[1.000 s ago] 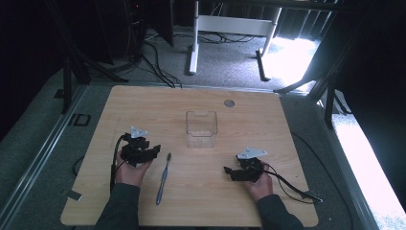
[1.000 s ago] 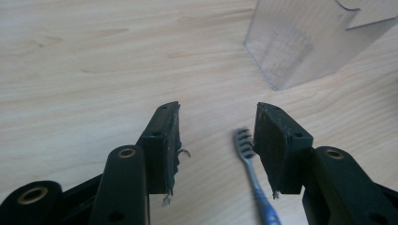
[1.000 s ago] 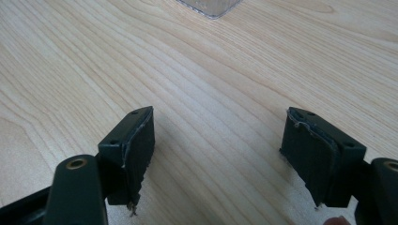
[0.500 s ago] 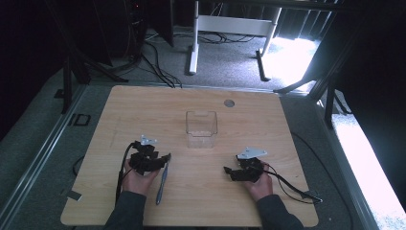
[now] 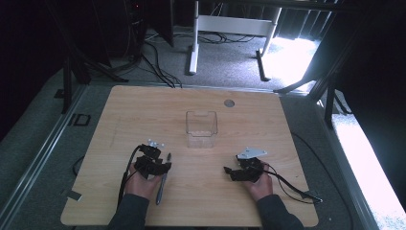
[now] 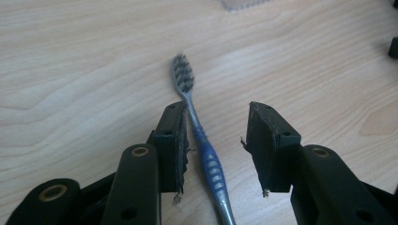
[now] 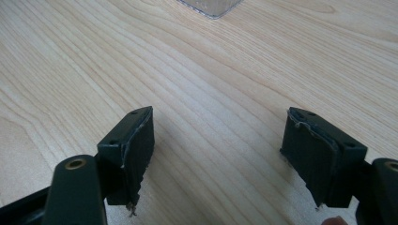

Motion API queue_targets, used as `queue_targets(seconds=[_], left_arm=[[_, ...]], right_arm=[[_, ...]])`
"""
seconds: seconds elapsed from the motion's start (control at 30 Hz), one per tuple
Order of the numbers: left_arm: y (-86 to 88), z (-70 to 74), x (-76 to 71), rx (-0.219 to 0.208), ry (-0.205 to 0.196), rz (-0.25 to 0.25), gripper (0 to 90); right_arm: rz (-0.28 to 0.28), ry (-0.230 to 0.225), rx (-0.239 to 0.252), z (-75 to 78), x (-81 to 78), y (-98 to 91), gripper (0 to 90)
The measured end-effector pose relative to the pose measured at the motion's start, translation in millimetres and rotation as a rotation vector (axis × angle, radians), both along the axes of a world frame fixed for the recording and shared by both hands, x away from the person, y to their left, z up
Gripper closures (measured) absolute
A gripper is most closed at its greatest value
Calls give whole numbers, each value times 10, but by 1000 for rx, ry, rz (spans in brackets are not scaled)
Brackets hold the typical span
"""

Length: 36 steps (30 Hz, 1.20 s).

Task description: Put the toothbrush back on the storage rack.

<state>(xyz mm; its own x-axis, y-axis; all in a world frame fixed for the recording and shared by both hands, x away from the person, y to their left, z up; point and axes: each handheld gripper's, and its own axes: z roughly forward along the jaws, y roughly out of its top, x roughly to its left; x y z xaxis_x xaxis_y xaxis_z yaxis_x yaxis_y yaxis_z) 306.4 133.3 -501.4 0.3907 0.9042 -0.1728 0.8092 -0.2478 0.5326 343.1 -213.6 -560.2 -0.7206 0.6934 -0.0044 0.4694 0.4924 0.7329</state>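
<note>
A blue and grey toothbrush (image 6: 206,150) lies flat on the wooden table (image 5: 143,110), bristle head pointing away from me. My left gripper (image 6: 217,112) straddles its handle and its jaws have just been closing. The handle runs beside the left pad, and the right pad stands well apart from it, so nothing is pinched. In the high view the toothbrush (image 5: 162,184) sits under the left gripper (image 5: 164,167) at the front left. My right gripper (image 5: 230,171) rests at the front right, and in its own view the right gripper (image 7: 220,117) is open over bare wood.
A clear square plastic container (image 5: 201,128) stands upright at the table's middle, beyond both grippers; its corner shows as the container (image 7: 211,7). A round grommet (image 5: 229,103) sits near the far edge. Cables trail from both grippers toward the front edge.
My left gripper has moved right and toward the front edge, coming down over the toothbrush handle. The right gripper has not moved.
</note>
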Motion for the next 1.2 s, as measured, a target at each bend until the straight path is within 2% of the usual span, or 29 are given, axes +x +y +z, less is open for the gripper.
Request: queue_targets(seconds=[0.47, 0.9, 1.03, 1.2], left_arm=[[-56, -86, 53, 61, 89, -14, 576], [-96, -111, 71, 102, 133, -21, 595], [-117, -110, 81, 137, 144, -22, 614], [-134, -128, 82, 154, 165, -27, 624]], right_arm=[[1, 0, -1, 1, 2, 1, 251], [2, -1, -3, 0, 2, 1, 250], [2, 0, -2, 0, 3, 1, 251], [3, 0, -2, 0, 4, 1, 250]])
